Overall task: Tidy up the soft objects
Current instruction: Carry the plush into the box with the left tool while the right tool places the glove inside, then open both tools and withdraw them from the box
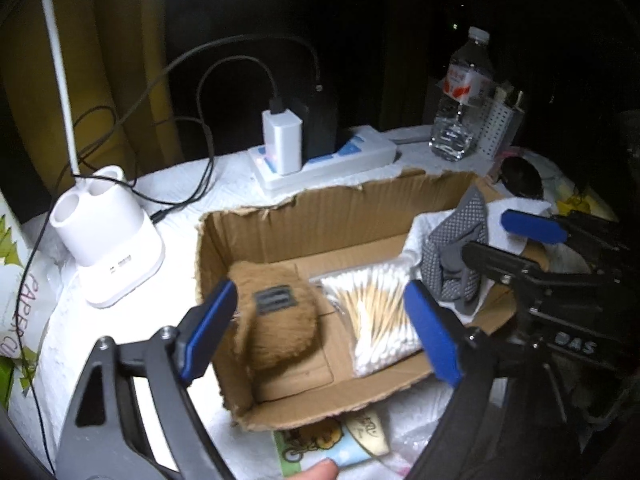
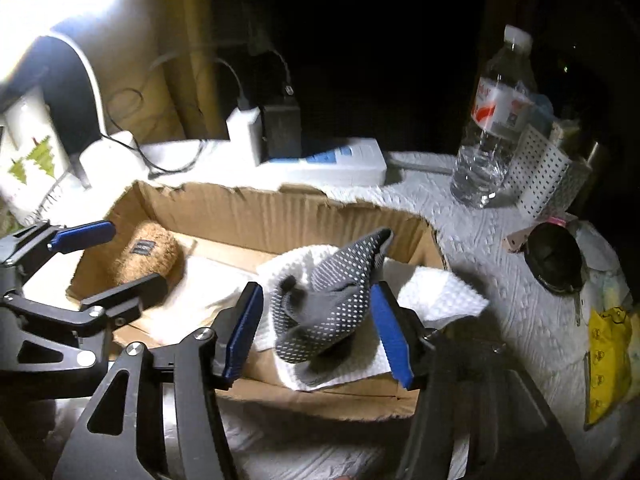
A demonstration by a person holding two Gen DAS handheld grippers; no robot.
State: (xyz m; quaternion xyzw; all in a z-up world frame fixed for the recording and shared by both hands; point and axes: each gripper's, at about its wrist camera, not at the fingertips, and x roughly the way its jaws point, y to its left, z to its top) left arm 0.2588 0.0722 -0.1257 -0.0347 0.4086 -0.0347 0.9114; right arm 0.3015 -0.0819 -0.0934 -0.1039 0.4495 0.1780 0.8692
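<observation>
One cardboard box with torn edges is seen on the worktop, and three soft things are counted inside it. One brown furry pouch with a dark label is lying at the left end of the box. One clear bag of cotton swabs is placed just right of it, on the box floor. One grey dotted glove is crumpled at the right end, resting on one white paper towel.

Two hand-held grippers are in play. The left hand-held gripper is held over the pouch with its blue pads spread wide; the pouch sits between them but is not pressed on either side. The right hand-held gripper is poised over the glove, pads apart, the glove between them and seemingly free of both pads. A fingertip is glimpsed at the near edge of the left wrist view.

Outward now: behind the box one white power strip is set, with one white charger and one dark adapter plugged in, cables trailing left. One white lamp base is stood at the far left. One clear water bottle is upright at the far right, just beside one white perforated holder. One dark round object and one yellow packet are left at the right edge.
</observation>
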